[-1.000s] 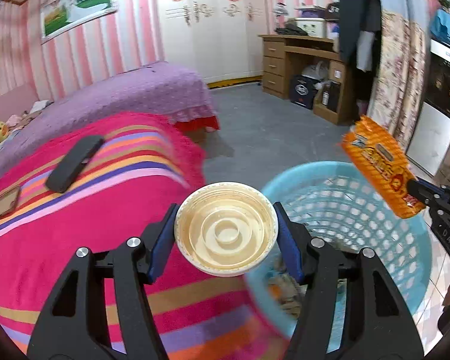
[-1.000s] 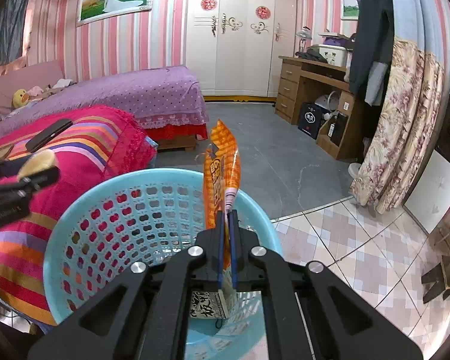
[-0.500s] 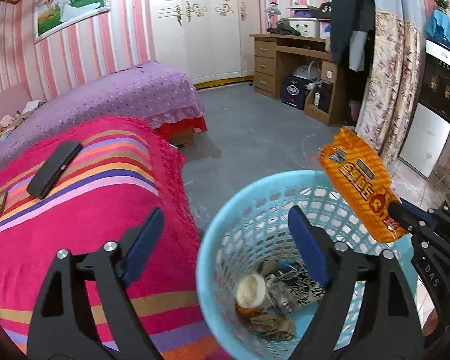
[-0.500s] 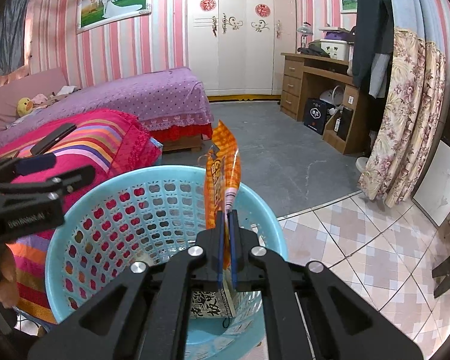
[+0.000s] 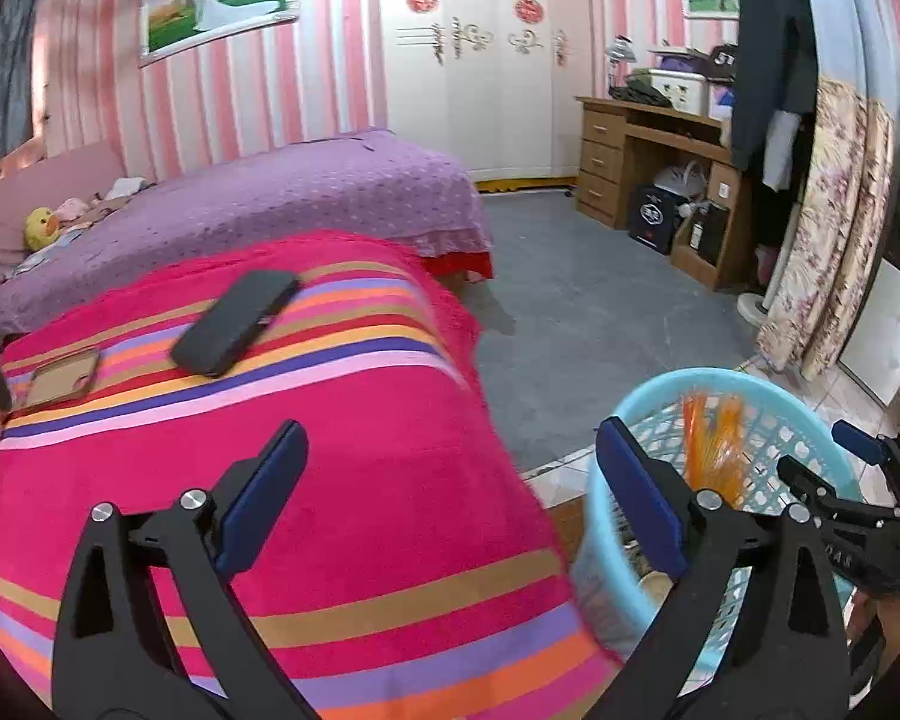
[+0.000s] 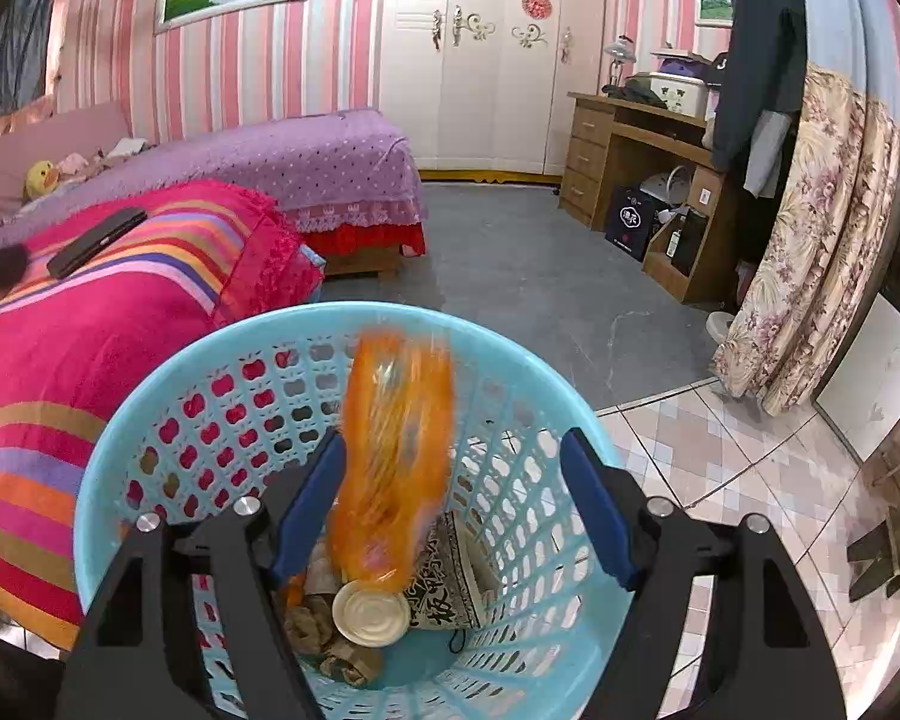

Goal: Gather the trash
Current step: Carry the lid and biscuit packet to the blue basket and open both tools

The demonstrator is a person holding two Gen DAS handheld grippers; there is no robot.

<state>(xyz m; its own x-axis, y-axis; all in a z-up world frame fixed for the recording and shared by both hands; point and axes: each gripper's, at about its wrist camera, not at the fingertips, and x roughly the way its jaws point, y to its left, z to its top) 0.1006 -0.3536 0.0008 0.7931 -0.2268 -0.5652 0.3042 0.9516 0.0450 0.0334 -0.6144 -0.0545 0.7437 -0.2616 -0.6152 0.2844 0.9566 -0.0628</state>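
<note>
Falling item: orange snack wrapper (image 6: 396, 456), blurred in mid-drop, long axis roughly upright, directly ahead of and between the jaws of the right gripper (image 6: 450, 504). Those jaws have just been opening and now stand well apart; the pads no longer press on the wrapper, so nothing is held.

Receptacle: blue plastic basket (image 6: 168, 372), on the floor beside the bed, right under the right gripper. Contents seen at the bottom: a round pale lid (image 6: 371, 611), a black-and-white printed packet (image 6: 450, 576), some crumpled brownish scraps.

Left gripper (image 5: 450, 504): jaws have just been opening and now stand about as wide as they go, with nothing between them. It points over the striped red bedspread (image 5: 330, 540), with the basket off to its right.

Bedspread holdings: a dark phone (image 5: 234, 321) and a brown phone-like case (image 5: 60, 377), neither looking like rubbish. A small item at the far left edge is cut off and cannot be identified.

Assessment: any further trash would lie bedward, so the left hand is the nearer one.
</note>
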